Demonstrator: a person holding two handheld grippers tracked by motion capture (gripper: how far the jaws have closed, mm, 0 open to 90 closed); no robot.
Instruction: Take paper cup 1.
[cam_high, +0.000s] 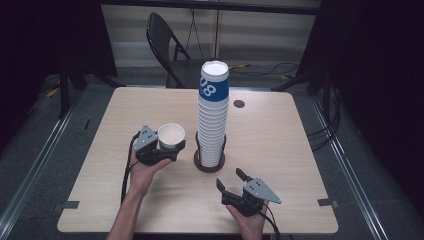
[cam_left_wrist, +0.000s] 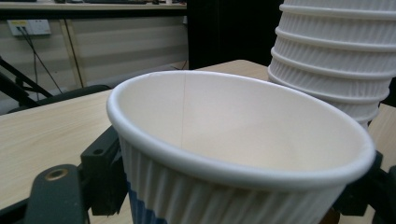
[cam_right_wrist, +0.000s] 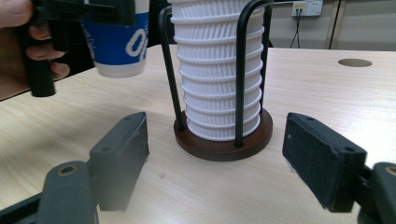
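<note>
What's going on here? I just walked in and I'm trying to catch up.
A person is working at a wooden table with a gripper in each hand. The left gripper is shut on a single paper cup, held upright off the table beside a tall stack of cups that stands in a wire holder on a round wooden base. The right gripper is open and empty, low over the table, facing the holder.

A black folding chair (cam_high: 167, 47) stands behind the wooden table (cam_high: 280, 150), and wall sockets (cam_right_wrist: 307, 7) sit beyond.
</note>
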